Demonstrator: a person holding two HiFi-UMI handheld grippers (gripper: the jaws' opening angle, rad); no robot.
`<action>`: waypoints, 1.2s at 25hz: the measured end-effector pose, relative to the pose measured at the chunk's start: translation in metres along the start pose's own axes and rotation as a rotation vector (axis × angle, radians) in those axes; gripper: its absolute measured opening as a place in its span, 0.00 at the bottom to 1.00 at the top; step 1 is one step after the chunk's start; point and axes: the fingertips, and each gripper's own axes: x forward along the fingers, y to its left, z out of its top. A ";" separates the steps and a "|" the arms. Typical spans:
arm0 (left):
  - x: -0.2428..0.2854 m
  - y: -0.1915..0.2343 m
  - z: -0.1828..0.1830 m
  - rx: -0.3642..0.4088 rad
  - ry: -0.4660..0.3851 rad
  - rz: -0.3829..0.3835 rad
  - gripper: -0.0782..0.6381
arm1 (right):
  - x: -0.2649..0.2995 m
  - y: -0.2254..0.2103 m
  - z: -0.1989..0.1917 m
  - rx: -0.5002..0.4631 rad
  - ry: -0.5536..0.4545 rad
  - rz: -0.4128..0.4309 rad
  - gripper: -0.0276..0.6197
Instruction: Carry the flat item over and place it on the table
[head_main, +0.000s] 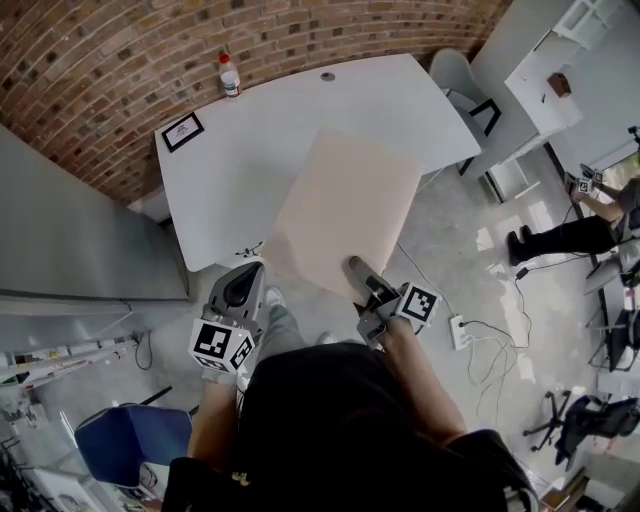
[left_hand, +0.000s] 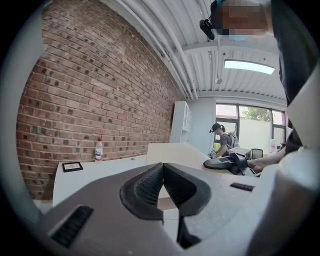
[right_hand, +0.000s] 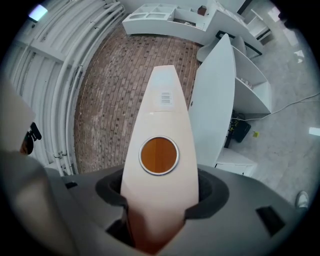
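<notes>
The flat item is a pale beige panel (head_main: 345, 215), held tilted above the white table's (head_main: 260, 120) near right part and jutting past its front edge. My right gripper (head_main: 365, 285) is shut on the panel's near edge. In the right gripper view the panel (right_hand: 160, 115) runs out from between the jaws, showing a round orange-filled hole (right_hand: 159, 155) and a barcode label (right_hand: 165, 98). My left gripper (head_main: 240, 290) hangs just off the table's front edge, left of the panel, shut and empty; its pads (left_hand: 150, 187) meet. From there the panel (left_hand: 175, 150) and right gripper (left_hand: 227, 163) show ahead.
A small bottle (head_main: 230, 75) and a black-framed card (head_main: 183, 131) sit at the table's far left. A grey cabinet (head_main: 70, 240) stands left, a chair (head_main: 465, 85) behind the table. Cables and a power strip (head_main: 462, 330) lie on the floor; a person (head_main: 560, 235) stands right.
</notes>
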 end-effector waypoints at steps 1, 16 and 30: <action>0.005 0.008 0.001 -0.005 0.002 -0.007 0.12 | 0.007 -0.002 0.003 0.002 -0.004 -0.009 0.49; 0.073 0.127 0.018 -0.033 0.043 -0.143 0.12 | 0.122 -0.037 0.022 0.030 -0.055 -0.175 0.50; 0.062 0.227 0.017 -0.069 0.042 -0.102 0.12 | 0.227 -0.039 0.020 0.016 0.027 -0.230 0.50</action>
